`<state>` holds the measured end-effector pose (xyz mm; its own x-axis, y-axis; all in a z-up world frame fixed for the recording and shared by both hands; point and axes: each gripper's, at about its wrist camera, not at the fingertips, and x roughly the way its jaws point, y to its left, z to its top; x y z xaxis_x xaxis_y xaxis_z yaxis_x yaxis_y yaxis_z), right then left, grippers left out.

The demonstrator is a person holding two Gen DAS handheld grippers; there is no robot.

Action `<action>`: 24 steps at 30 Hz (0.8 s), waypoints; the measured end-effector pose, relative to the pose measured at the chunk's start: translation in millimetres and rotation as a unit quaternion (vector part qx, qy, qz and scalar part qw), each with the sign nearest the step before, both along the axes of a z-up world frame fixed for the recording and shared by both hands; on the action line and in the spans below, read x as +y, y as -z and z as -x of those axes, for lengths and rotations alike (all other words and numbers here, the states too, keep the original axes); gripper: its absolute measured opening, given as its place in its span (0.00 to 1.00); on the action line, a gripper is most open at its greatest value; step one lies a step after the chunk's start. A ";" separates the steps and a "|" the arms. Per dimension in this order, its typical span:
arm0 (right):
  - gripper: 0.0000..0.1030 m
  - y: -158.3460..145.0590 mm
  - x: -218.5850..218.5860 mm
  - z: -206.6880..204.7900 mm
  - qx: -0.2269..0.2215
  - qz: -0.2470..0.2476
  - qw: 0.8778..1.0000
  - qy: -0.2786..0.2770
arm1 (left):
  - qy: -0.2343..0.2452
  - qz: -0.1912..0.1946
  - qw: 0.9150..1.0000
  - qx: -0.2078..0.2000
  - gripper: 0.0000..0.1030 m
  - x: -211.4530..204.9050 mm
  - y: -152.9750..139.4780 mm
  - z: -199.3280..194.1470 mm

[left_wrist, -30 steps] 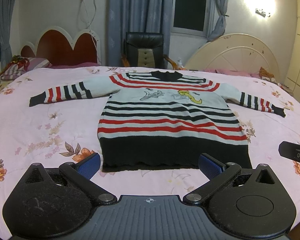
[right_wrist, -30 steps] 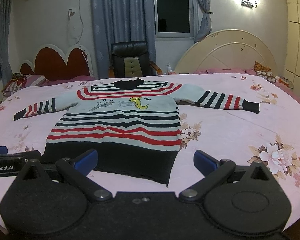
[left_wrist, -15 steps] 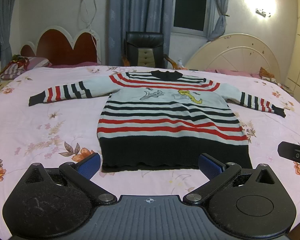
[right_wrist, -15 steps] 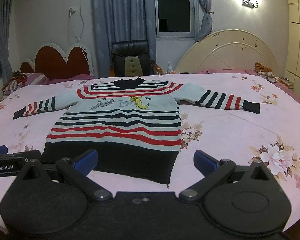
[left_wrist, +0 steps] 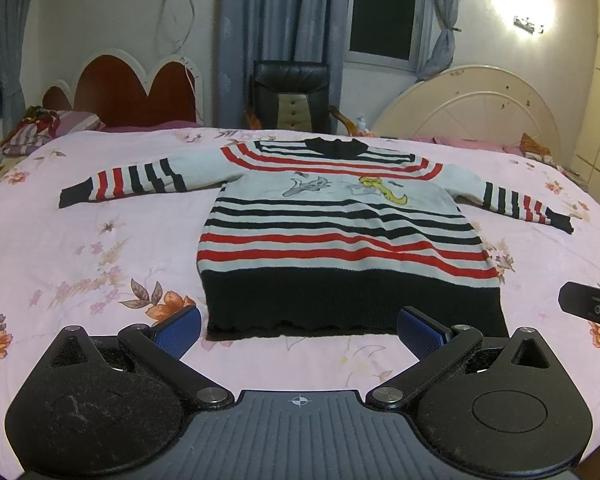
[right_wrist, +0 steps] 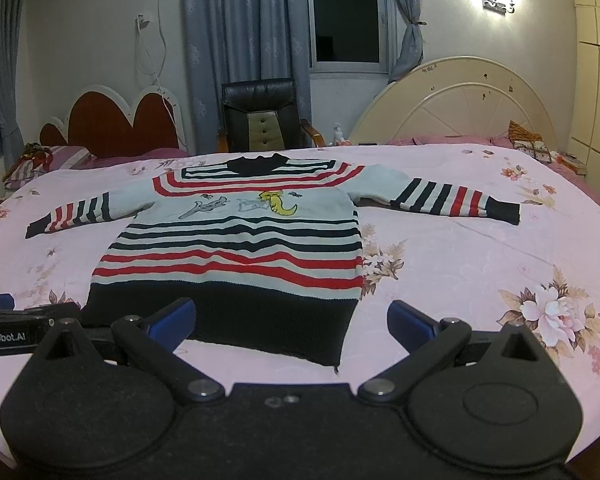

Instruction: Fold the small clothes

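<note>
A small striped sweater (left_wrist: 340,236) (right_wrist: 240,248) lies flat and face up on the pink floral bedspread (left_wrist: 80,248) (right_wrist: 480,256), both sleeves spread out sideways, black hem toward me. My left gripper (left_wrist: 298,330) hovers open just in front of the hem, nothing between its blue pads. My right gripper (right_wrist: 290,320) is open too, over the hem's right corner. Each gripper's tip shows at the edge of the other's view: the right one (left_wrist: 588,308), the left one (right_wrist: 16,320).
Behind the bed stand a black office chair (left_wrist: 292,100), a red scalloped headboard (left_wrist: 128,96) and a cream arched headboard (left_wrist: 472,108). A striped pillow (left_wrist: 48,128) lies at the far left. Curtains and a dark window fill the back wall.
Both views have crept very slightly; the grippers stay open and the sweater has not moved.
</note>
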<state>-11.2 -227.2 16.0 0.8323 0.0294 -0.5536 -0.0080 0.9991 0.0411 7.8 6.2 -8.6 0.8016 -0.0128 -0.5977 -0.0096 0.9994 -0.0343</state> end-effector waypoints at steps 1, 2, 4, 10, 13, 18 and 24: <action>0.99 0.0 0.0 -0.1 0.000 0.000 1.000 0.000 | 0.000 0.001 1.000 0.000 1.00 0.2 0.5 -0.4; 0.99 0.8 -0.2 0.0 0.001 0.000 1.000 0.001 | -0.001 0.002 1.000 0.001 1.00 0.2 1.0 -1.1; 0.99 2.6 -1.7 0.5 0.002 -0.001 1.000 0.002 | 0.005 0.007 1.000 0.004 1.00 0.2 1.5 -2.3; 0.99 5.9 -15.4 -0.7 0.006 -0.004 1.000 0.017 | 0.015 0.023 1.000 0.008 1.00 -7.8 5.6 -12.3; 0.99 5.5 -26.3 -4.5 0.005 -0.001 1.000 0.028 | 0.016 0.002 1.000 0.005 1.00 -18.2 6.2 -22.3; 0.99 2.5 -54.8 -19.9 -0.004 0.002 0.999 0.053 | 0.035 0.006 0.999 -0.006 1.00 -29.2 1.8 -51.4; 0.97 -1.9 -101.9 -56.8 -0.025 -0.005 0.996 0.088 | 0.025 0.004 1.000 -0.018 1.00 -42.8 0.0 -100.3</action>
